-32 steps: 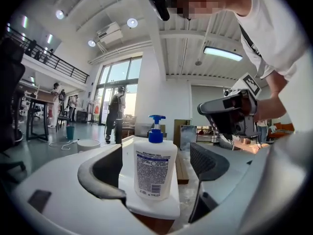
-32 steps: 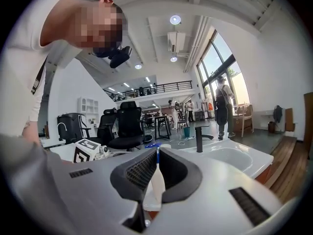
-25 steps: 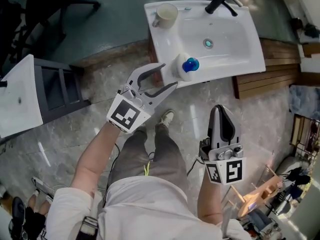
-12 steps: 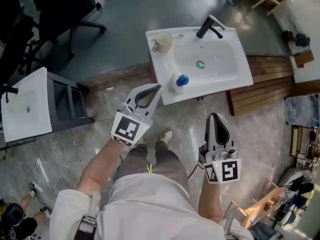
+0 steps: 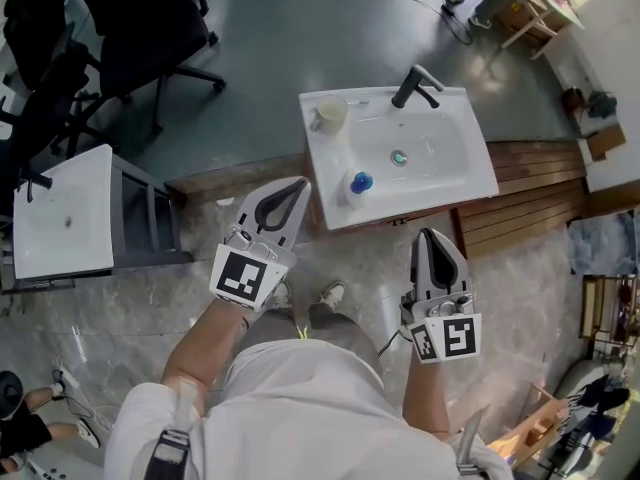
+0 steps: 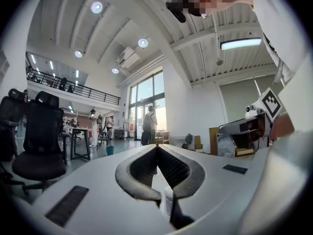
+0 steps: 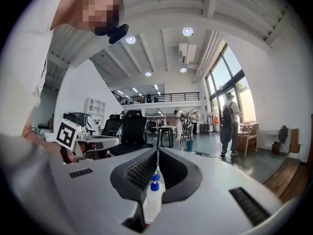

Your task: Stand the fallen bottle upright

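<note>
**Left tool [image 5: 302, 181] backs off, bottle [image 5: 352, 191] left standing**

Back it comes! A second ago the left tool's jaws were spread right at the bottle. Now that tool has drawn away and lifted, and its jaws are clenched tip to tip with nothing between them. The right tool [image 5: 428, 233] has risen as well, also clenched and empty.

The bottle is upright, blue cap [image 5: 361, 180] on top. It stands on the near corner of the sink [image 5: 478, 173], ahead of the left tool and a touch to its right, clear of it. From the right tool it sits ahead and off to the left, well apart. A mug [image 5: 329, 114] waits beyond the bottle, farther from both tools. The right gripper view frames the bottle [image 7: 152, 194] through the loop of that tool's closed jaws, standing straight.

The righting looks done, so the step in hand is a clean retreat. Best to keep pulling straight back with no sideways swing near the cap. That bottle looks tall and narrow and sits close to the rim's edge, so one brush could tip it. Both tools should stay clenched and well back, with a pause to check that it isn't rocking.
</note>
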